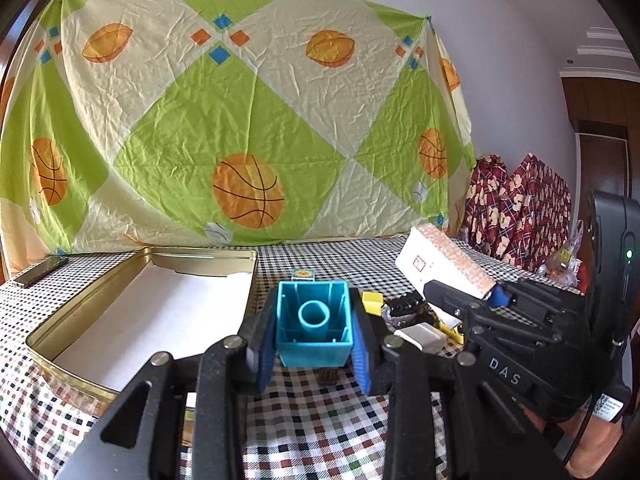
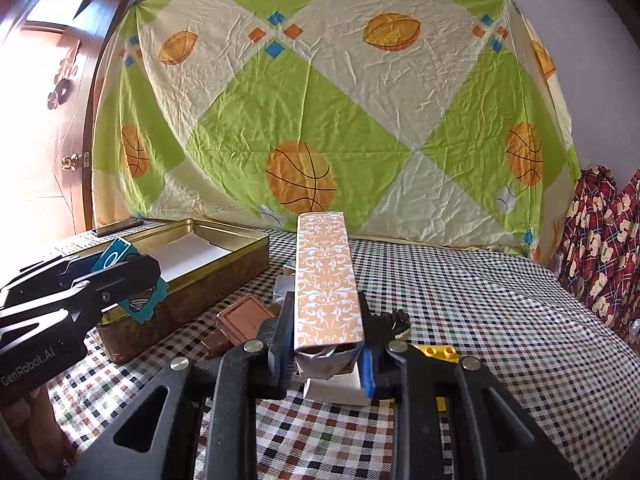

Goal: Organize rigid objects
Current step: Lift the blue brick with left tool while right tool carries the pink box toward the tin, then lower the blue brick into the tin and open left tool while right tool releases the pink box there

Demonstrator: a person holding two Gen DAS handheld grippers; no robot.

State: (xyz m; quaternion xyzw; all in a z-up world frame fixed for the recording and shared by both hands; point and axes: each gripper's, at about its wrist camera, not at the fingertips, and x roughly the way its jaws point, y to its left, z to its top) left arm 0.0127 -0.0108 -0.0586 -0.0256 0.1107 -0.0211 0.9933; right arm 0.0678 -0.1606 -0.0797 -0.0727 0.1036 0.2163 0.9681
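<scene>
left claw (image 1: 314, 354) pinching blue brick (image 1: 314, 318), hollow underside only in left view | right claw (image 2: 326, 354) pinching patterned box (image 2: 326, 280), brown tile (image 2: 246, 320) only in right view

Both views are bright and daylit. In the right wrist view, strong glare from the doorway (image 2: 44, 92) washes out the left of the frame. Fisheye distortion bows the hanging sheet (image 1: 224, 120) and darkens every corner. Focus stays sharp throughout; shadows are soft and faint.
</scene>
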